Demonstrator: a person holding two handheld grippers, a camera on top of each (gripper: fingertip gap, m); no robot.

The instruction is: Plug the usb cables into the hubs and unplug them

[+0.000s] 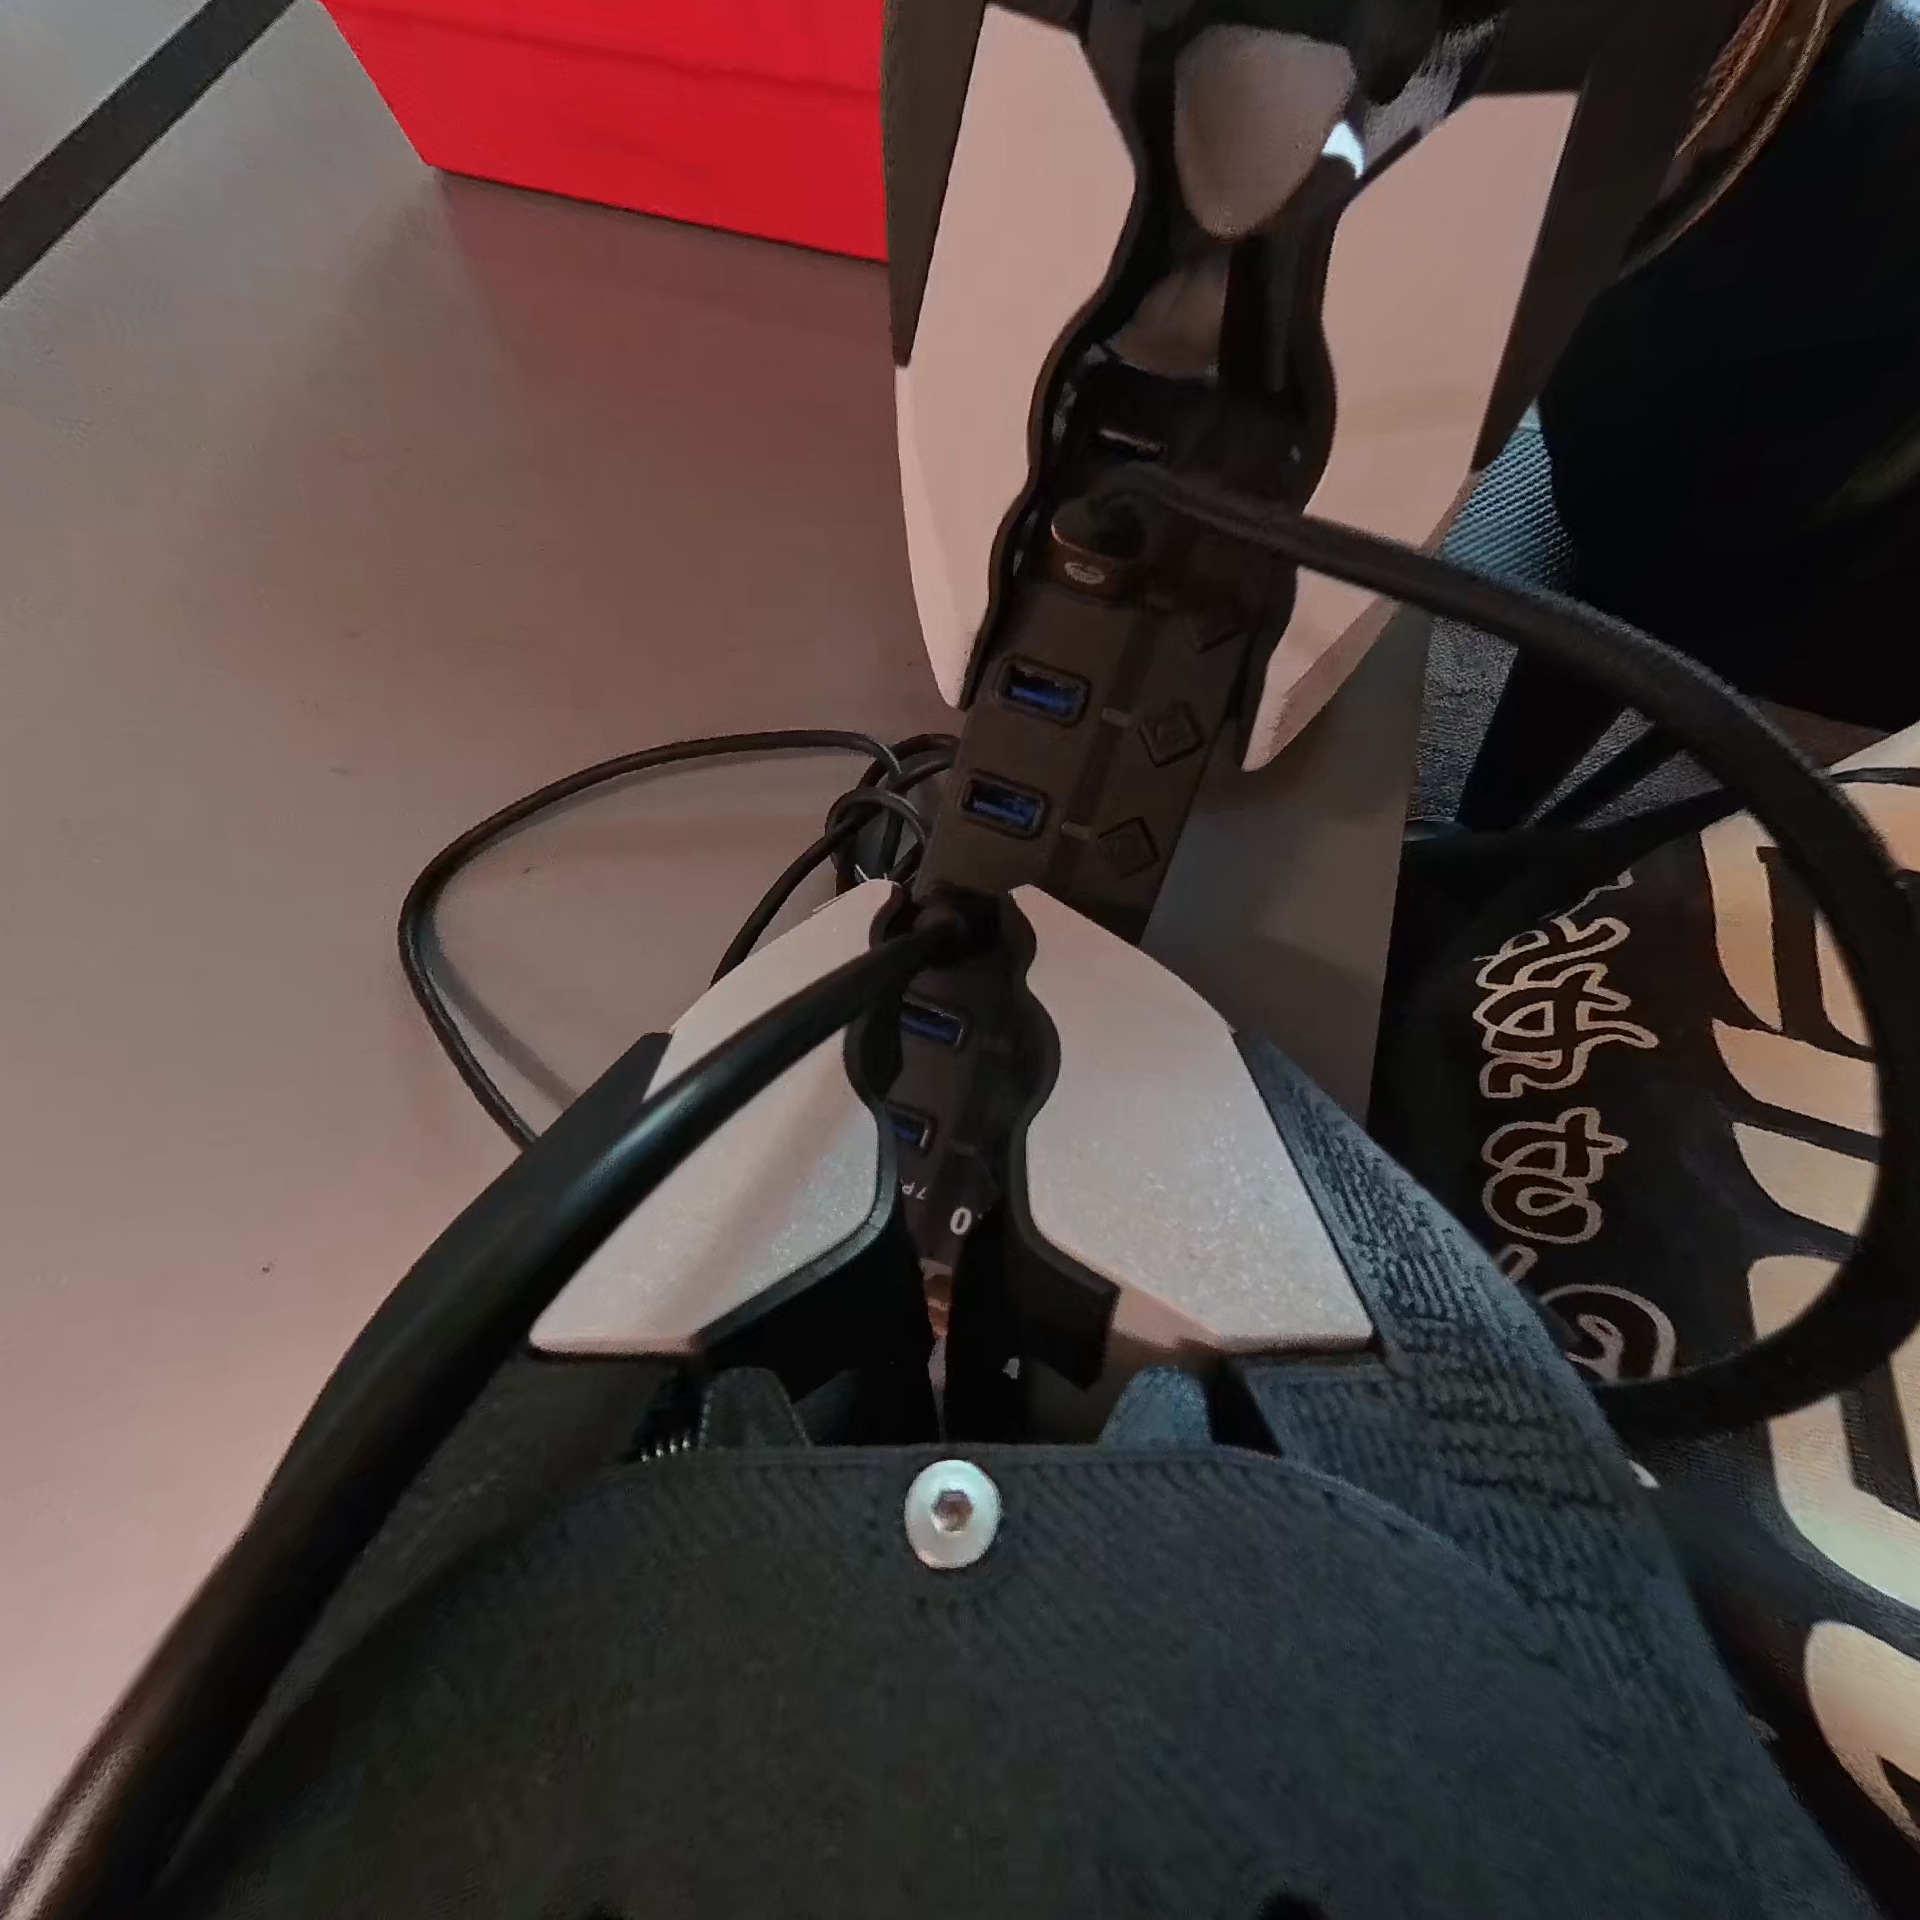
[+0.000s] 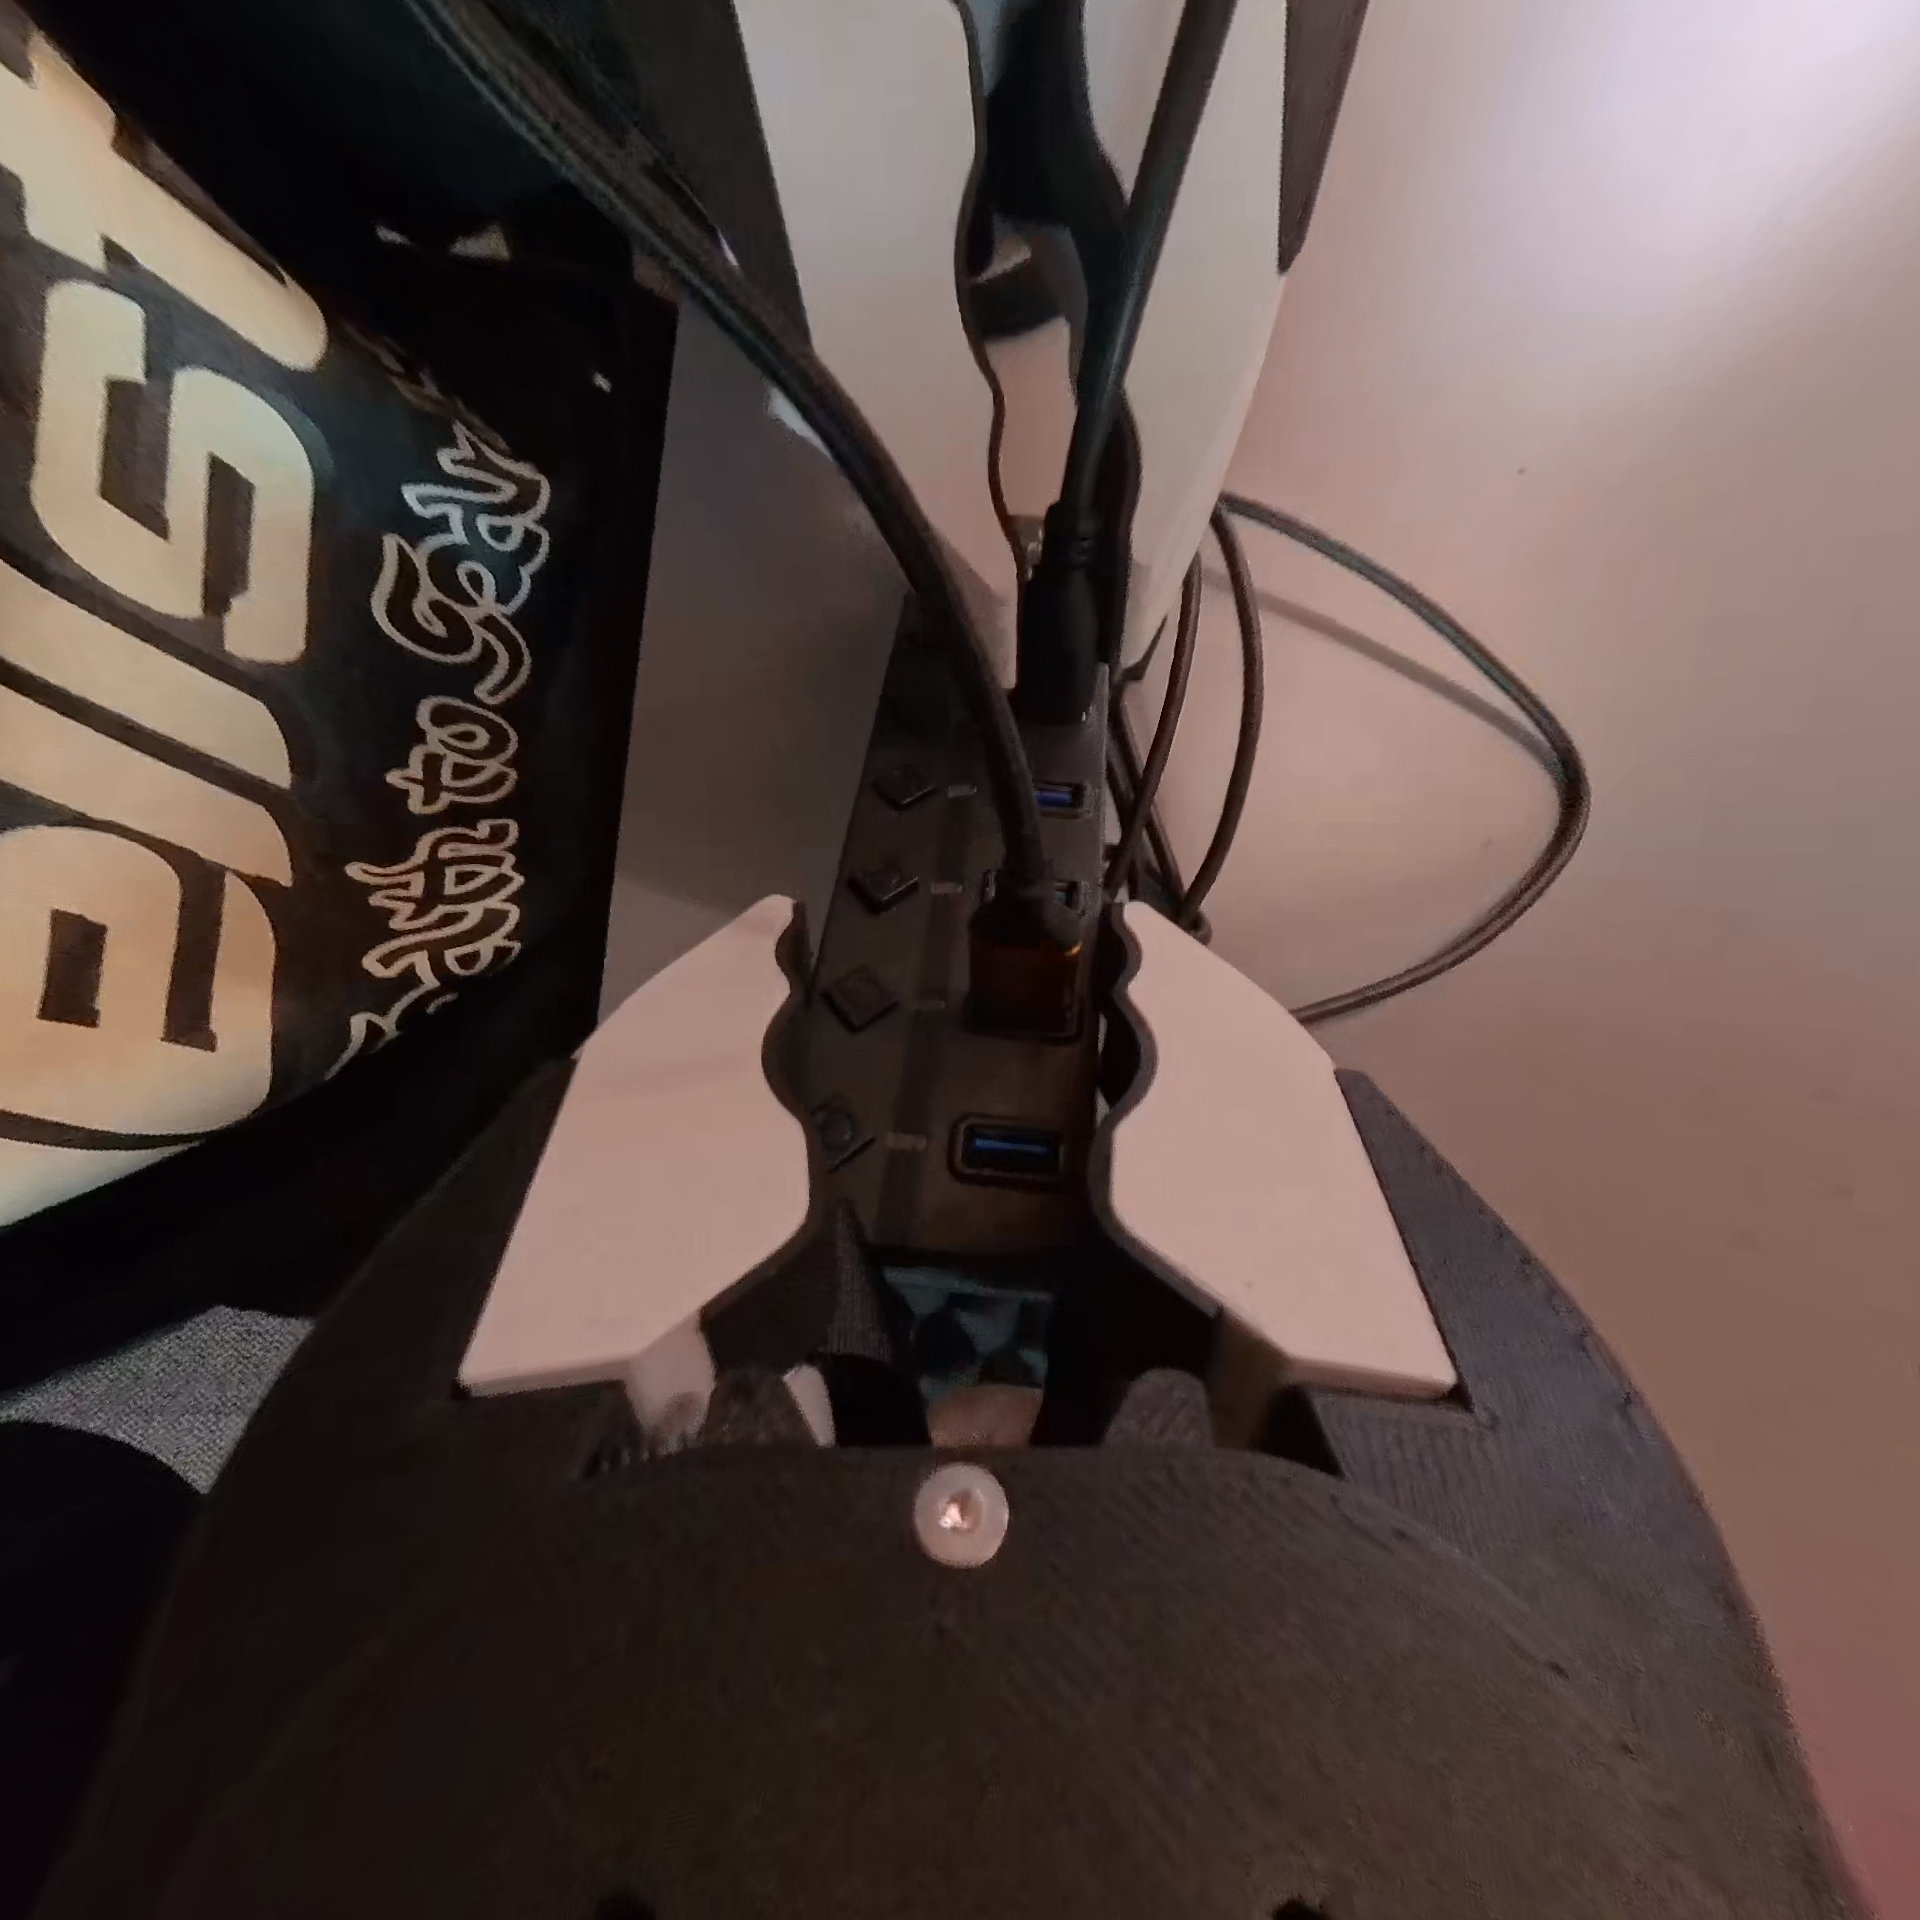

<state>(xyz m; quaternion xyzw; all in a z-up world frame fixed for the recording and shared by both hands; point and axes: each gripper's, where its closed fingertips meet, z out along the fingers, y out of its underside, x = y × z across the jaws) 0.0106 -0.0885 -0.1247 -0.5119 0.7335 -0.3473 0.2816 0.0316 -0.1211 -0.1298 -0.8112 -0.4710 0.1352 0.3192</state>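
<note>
left gripper (image 1: 951, 914) jaws pinch hub (image 1: 1049, 769) | right gripper (image 2: 951, 925) jaws clamp hub | left view only: red box (image 1: 644, 104)

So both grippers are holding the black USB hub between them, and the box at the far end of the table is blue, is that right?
Not quite: the box is red, as the left wrist view shows. The rest stands: the left gripper and right gripper both hold the black USB hub.
</note>
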